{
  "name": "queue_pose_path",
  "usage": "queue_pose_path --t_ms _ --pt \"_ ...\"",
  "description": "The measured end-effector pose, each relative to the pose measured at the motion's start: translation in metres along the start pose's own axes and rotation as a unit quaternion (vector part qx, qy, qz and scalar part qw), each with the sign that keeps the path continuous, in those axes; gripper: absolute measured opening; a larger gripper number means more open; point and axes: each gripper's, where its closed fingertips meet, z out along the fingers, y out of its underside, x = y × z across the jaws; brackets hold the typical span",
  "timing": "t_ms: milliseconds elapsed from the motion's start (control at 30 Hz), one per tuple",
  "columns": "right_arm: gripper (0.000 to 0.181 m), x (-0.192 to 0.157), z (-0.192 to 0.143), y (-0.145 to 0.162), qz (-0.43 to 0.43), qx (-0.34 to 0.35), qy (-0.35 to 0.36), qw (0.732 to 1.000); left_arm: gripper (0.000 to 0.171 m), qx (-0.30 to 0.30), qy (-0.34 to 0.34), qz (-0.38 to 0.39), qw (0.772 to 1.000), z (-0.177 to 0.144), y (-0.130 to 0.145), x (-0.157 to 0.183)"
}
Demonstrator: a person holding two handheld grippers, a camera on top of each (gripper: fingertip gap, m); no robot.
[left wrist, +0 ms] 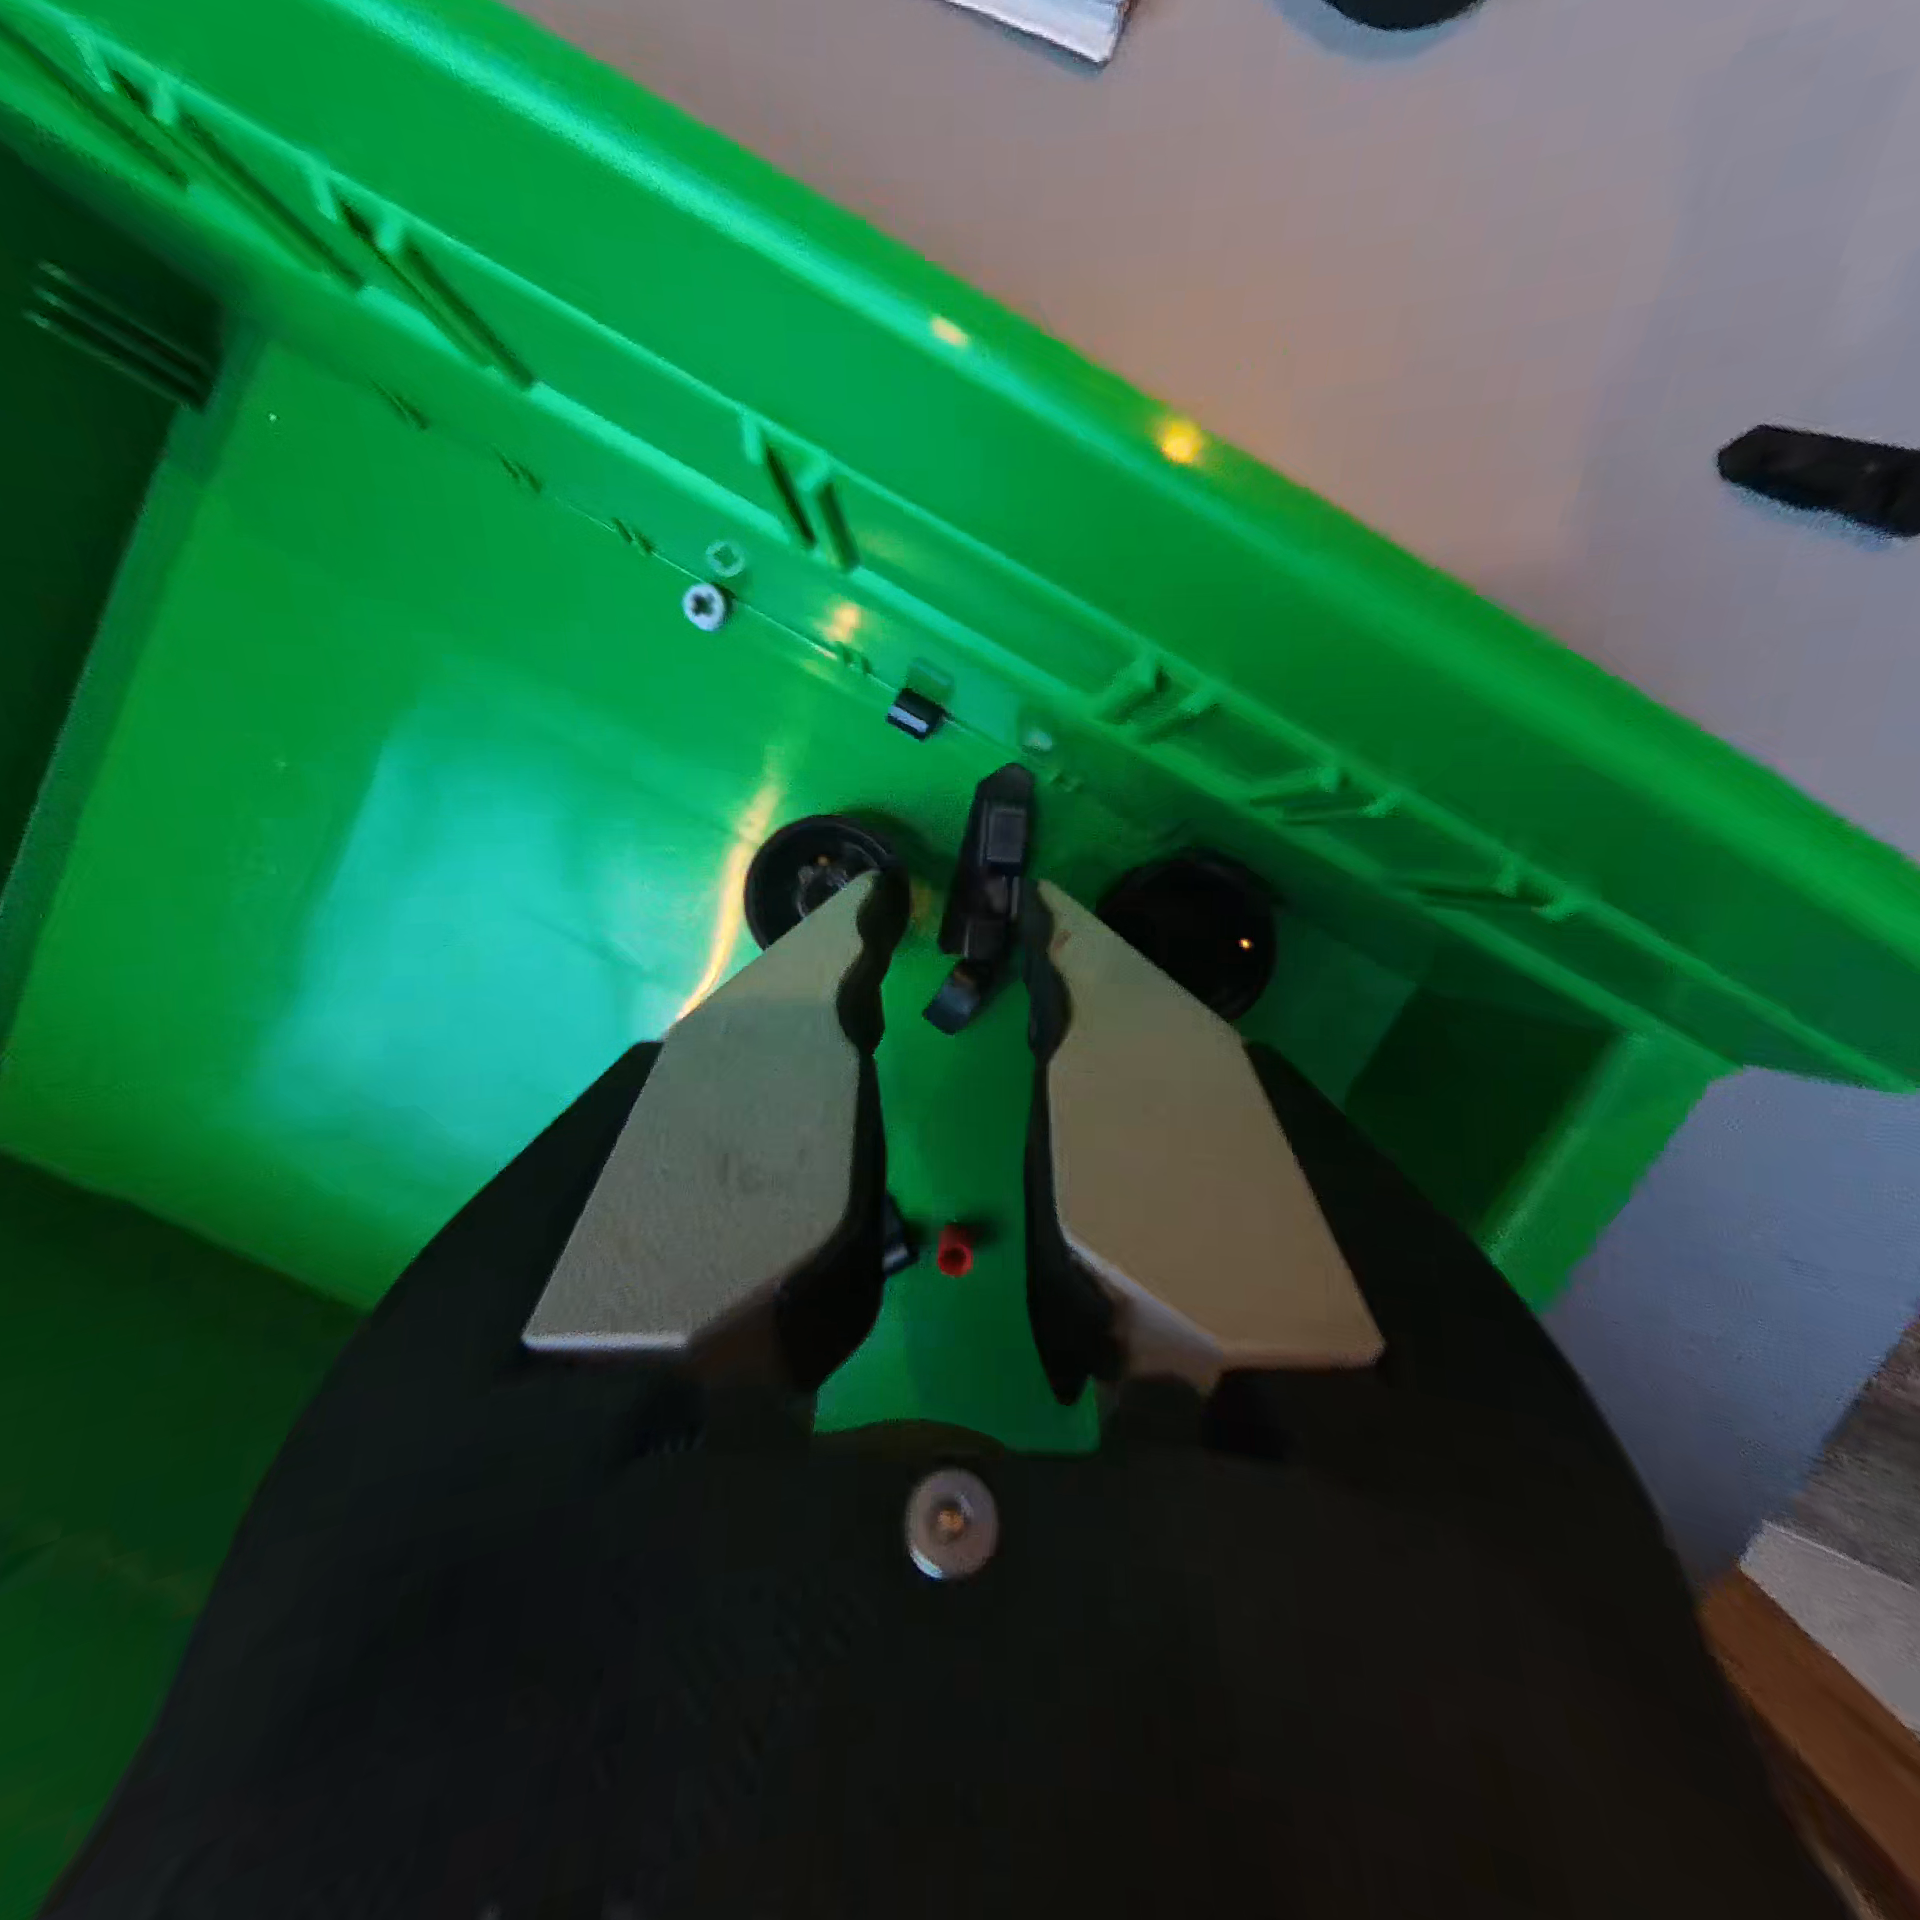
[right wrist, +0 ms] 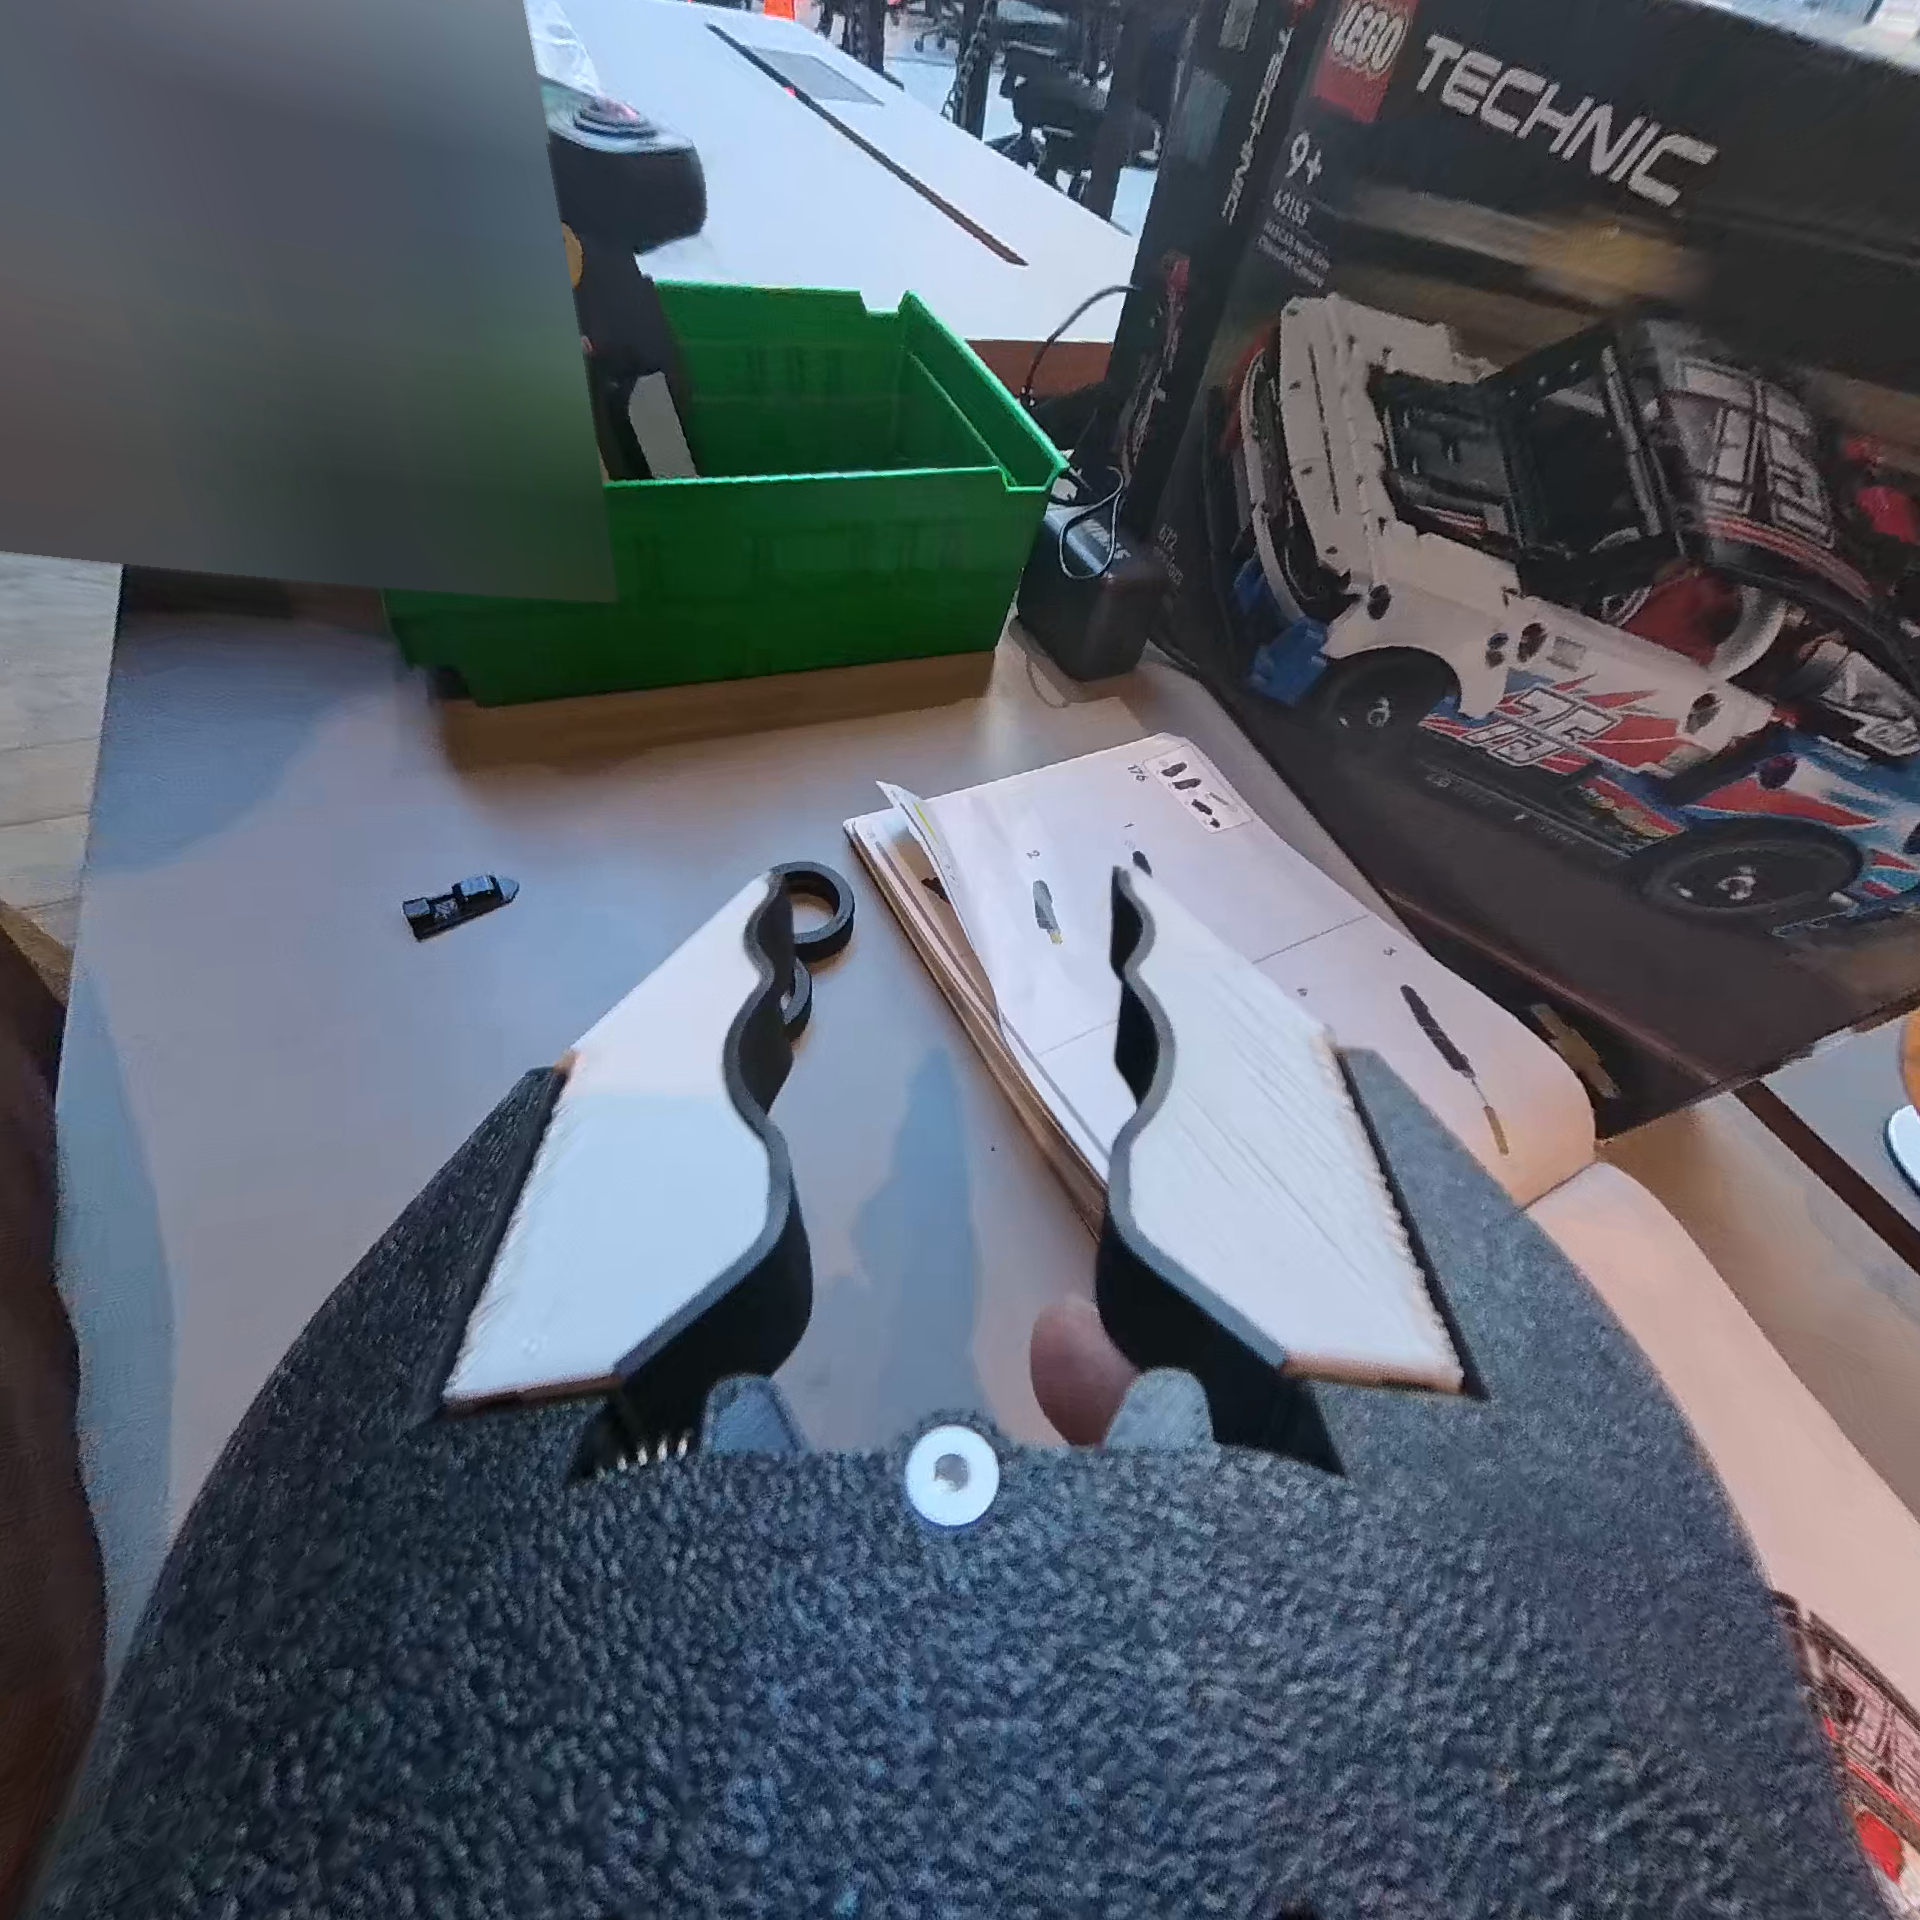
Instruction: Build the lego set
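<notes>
Left gripper (left wrist: 956, 904) is down inside the green plastic bin (left wrist: 1039, 582), jaws apart around a long black lego piece (left wrist: 992, 873), lined up to pick it. Right gripper (right wrist: 945, 894) waits spread and empty above the open instruction booklet (right wrist: 1081, 883).

Grey counter (right wrist: 312, 790) carrying a green bin (right wrist: 831, 592), open instruction booklet (right wrist: 1195, 935), set box (right wrist: 1558, 520), small black piece (right wrist: 457, 904), black rings (right wrist: 821, 914) lying nearby.
</notes>
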Motion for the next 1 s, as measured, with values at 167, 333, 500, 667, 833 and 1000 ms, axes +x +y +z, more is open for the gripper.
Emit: queue_pose_path --t_ms 167,333,500,667,833,1000 --pt "0.059 0.003 -0.006 0.003 -0.006 -0.006 0.015 1.0 0.022 -0.005 -0.014 0.014 1.0 0.002 -0.003 -0.001" --pt "0.058 0.006 -0.012 0.003 0.003 -0.004 0.015 1.0 0.031 -0.012 -0.184 -0.044 0.982 -0.021 0.005 -0.061" --pt "0.057 0.005 -0.017 0.001 0.011 0.005 0.015 1.0 0.024 0.037 -0.074 -0.015 0.996 -0.018 -0.009 -0.017" --pt "0.056 0.007 -0.023 0.0 0.032 0.016 0.011 0.999 0.024 -0.047 -0.024 -0.007 0.999 0.006 0.008 0.001" --pt "0.054 0.01 -0.033 0.001 0.033 0.022 0.024 0.999 0.01 -0.042 -0.022 -0.007 0.999 0.009 0.002 0.002" --pt "0.054 0.013 -0.03 0.027 0.026 -0.048 0.049 0.997 0.0 -0.018 -0.088 -0.068 0.994 -0.006 -0.004 -0.018"
